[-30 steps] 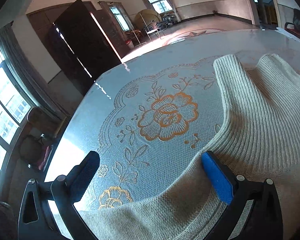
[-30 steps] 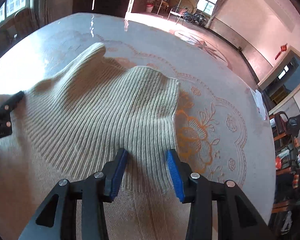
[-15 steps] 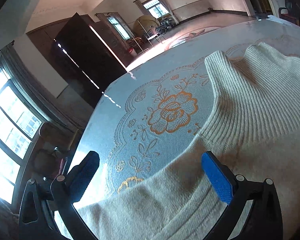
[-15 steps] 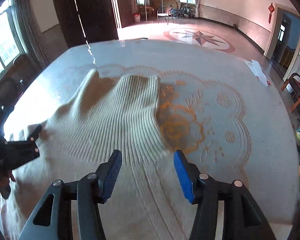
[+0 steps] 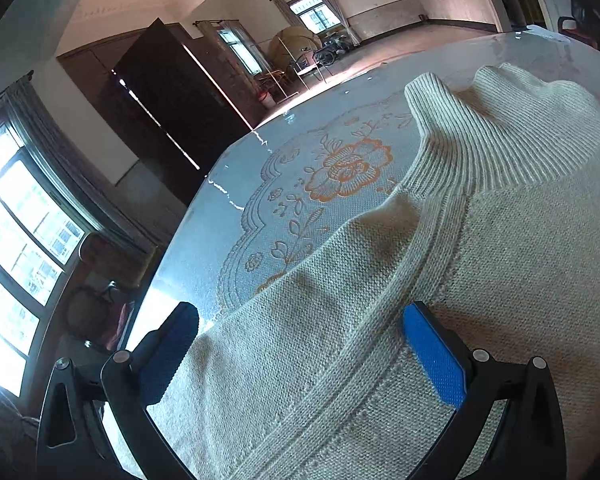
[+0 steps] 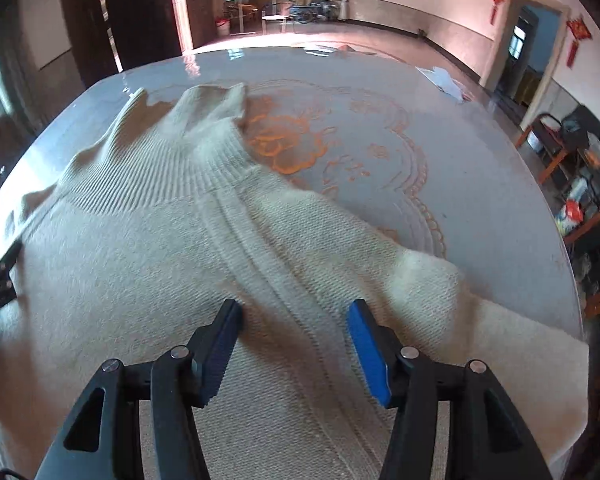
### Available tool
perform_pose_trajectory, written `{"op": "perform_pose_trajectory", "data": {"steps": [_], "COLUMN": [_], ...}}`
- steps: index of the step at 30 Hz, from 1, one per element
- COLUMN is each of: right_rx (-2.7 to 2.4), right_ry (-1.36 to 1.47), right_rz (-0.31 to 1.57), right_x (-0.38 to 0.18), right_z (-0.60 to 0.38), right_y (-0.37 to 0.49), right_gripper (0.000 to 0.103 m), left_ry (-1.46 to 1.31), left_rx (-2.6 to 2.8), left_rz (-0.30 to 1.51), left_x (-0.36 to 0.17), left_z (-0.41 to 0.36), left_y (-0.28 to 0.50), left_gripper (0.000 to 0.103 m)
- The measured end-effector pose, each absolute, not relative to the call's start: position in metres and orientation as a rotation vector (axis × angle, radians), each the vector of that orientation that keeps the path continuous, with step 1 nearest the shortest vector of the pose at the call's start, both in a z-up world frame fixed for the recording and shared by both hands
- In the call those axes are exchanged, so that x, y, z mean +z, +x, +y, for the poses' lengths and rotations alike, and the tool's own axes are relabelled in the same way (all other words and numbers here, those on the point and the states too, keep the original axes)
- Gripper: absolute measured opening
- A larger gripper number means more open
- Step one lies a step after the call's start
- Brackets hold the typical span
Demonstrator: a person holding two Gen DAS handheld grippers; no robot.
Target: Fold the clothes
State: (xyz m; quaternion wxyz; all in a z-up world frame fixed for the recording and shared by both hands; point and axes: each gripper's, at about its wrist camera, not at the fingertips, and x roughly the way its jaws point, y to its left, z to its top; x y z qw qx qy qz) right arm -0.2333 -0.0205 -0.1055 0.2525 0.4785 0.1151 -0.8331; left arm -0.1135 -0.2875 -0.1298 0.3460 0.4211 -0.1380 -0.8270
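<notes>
A: Start at the left. Where is the left gripper (image 5: 300, 352)?

B: Over the near left part of the cream turtleneck sweater (image 5: 480, 280), fingers spread wide, nothing pinched. The knit passes under and between them, and its left edge runs just inside the left finger. I can't tell whether the pads rest on the wool or hang just above it.

A: And the sweater itself?

B: Flat on the round table (image 5: 260, 184), on the embroidered cloth with the orange flower (image 5: 348, 168). The ribbed collar points away from both grippers, so the long axis runs from the near edge toward the far side.

A: The right side?

B: The right gripper (image 6: 296, 344) has just been opening; its fingers stand moderately apart, straddling a raised shoulder seam (image 6: 260, 248) without clamping it. The right sleeve trails off to the right.

A: So the coming grab?

B: I'd judge each gripper is nearest its own shoulder, cloth directly ahead and below. Closing on those two shoulder points looks like the move.
</notes>
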Motion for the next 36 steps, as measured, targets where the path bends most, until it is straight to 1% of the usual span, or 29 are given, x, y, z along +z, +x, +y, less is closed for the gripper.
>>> {"op": "perform_pose_trajectory", "data": {"steps": [2,3,4,6,10,11,14,17,18,21,24,28,31,33,36], "right_rx": [-2.274,-2.271,-2.274,-2.325,-2.324,-2.354,-2.471,-2.466,-2.428,-2.334,-2.224,-2.197,-2.234,-2.261,-2.29], "right_ry": [1.274,1.256,1.25,1.273,1.428,1.449,1.468,1.496,1.464,1.364,1.279,1.266,1.274,1.28,1.268], "right_rz": [0.131,0.118,0.142,0.262,0.22,0.218,0.189,-0.053,-0.069,0.133,0.305,0.475,0.468,0.453,0.463], "right_x": [-0.09,-0.085,-0.082,-0.085,-0.106,-0.109,-0.109,-0.1,-0.095,-0.088,-0.096,-0.113,-0.117,-0.119,-0.121], "right_z": [0.007,0.018,0.026,0.045,0.095,0.105,0.134,0.16,0.157,0.118,0.067,0.026,0.012,0.004,-0.01], "right_y": [-0.23,-0.224,-0.217,-0.211,-0.224,-0.229,-0.246,-0.249,-0.244,-0.218,-0.19,-0.172,-0.18,-0.188,-0.203], "right_gripper": [0.056,0.056,0.056,0.056,0.056,0.055,0.055,0.056,0.056,0.055,0.055,0.056,0.058,0.067,0.074], "left_ry": [1.104,1.111,1.124,1.112,1.083,1.082,1.079,1.082,1.083,1.084,1.085,1.085,1.081,1.074,1.061], "left_rx": [-2.134,-2.13,-2.127,-2.123,-2.11,-2.104,-2.095,-2.102,-2.104,-2.107,-2.109,-2.111,-2.105,-2.098,-2.086], "left_rz": [-0.335,-0.31,-0.274,-0.238,-0.238,-0.251,-0.276,-0.258,-0.252,-0.243,-0.238,-0.255,-0.298,-0.341,-0.402], "left_x": [-0.126,-0.125,-0.124,-0.127,-0.132,-0.133,-0.137,-0.138,-0.138,-0.138,-0.139,-0.142,-0.145,-0.147,-0.15], "left_z": [-0.286,-0.285,-0.282,-0.278,-0.275,-0.275,-0.277,-0.281,-0.283,-0.285,-0.288,-0.295,-0.301,-0.306,-0.313], "left_y": [-0.104,-0.098,-0.091,-0.079,-0.07,-0.072,-0.074,-0.074,-0.074,-0.072,-0.071,-0.073,-0.08,-0.086,-0.098], "left_gripper": [0.103,0.103,0.103,0.103,0.103,0.103,0.103,0.103,0.103,0.103,0.103,0.103,0.103,0.103,0.103]}}
